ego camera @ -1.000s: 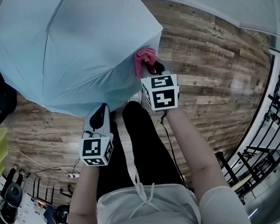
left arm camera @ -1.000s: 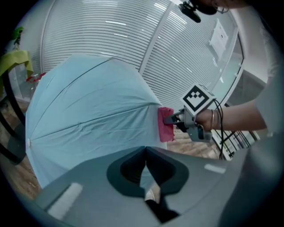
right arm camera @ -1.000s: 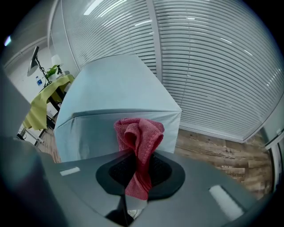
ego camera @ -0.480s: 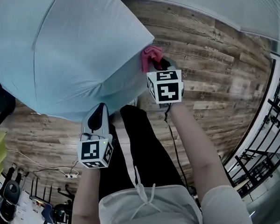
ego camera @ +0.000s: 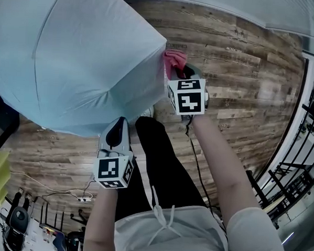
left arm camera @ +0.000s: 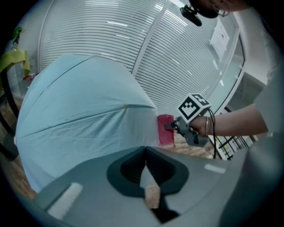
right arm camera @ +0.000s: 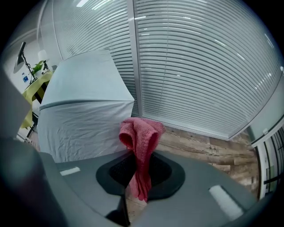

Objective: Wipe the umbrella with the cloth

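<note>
Right tool [ego camera: 176, 74] outstretched, cloth [ego camera: 175, 59] at umbrella [ego camera: 71, 55] edge

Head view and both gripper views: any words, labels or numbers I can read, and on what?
Readable text: none.
Left cube, on the left gripper: black-and-white squares only, no letters.
Right cube, on the right gripper: the same.
White sheet on the wall, left gripper view: print too blurred to read.
Umbrella and cloth: no print shows.
</note>
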Demonstrator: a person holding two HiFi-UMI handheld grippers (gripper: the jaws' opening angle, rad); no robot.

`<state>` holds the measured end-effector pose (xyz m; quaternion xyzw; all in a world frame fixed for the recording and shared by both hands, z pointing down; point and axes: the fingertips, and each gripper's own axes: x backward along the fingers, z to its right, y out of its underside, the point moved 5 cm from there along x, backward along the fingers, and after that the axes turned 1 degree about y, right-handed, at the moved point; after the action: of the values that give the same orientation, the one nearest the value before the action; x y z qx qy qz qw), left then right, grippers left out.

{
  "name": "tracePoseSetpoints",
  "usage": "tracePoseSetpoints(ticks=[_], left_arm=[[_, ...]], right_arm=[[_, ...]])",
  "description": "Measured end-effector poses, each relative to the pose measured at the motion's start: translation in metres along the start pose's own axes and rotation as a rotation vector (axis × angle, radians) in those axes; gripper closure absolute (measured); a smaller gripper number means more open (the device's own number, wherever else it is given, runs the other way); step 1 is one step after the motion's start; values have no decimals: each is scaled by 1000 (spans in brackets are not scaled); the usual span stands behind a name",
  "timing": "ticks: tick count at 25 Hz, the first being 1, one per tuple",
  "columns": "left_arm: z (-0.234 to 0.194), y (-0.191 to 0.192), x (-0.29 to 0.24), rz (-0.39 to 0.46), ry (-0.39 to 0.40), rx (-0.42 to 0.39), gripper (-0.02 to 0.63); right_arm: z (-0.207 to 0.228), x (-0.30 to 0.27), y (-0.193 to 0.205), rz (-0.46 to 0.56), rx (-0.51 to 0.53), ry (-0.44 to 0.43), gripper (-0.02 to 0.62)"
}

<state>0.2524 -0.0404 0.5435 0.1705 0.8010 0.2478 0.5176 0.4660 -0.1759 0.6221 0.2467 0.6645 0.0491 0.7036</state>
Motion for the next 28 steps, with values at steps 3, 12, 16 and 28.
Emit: tracePoseSetpoints(ticks=[3,12,16,28], left_arm=[[6,1,10,5,32,-20,600],[-14,-20,92,48,131,-130,598],[-43,-38,158,81,146,-184,598],[-111,-139,371,351,98,-147,600]], right_arm=[[-1,20,9,-1,-29,29,535],[-73,130,26,31,-124,44,535],[-136,197,27,97,-175,41,535],[-306,381,-34,352,-155,21,535]])
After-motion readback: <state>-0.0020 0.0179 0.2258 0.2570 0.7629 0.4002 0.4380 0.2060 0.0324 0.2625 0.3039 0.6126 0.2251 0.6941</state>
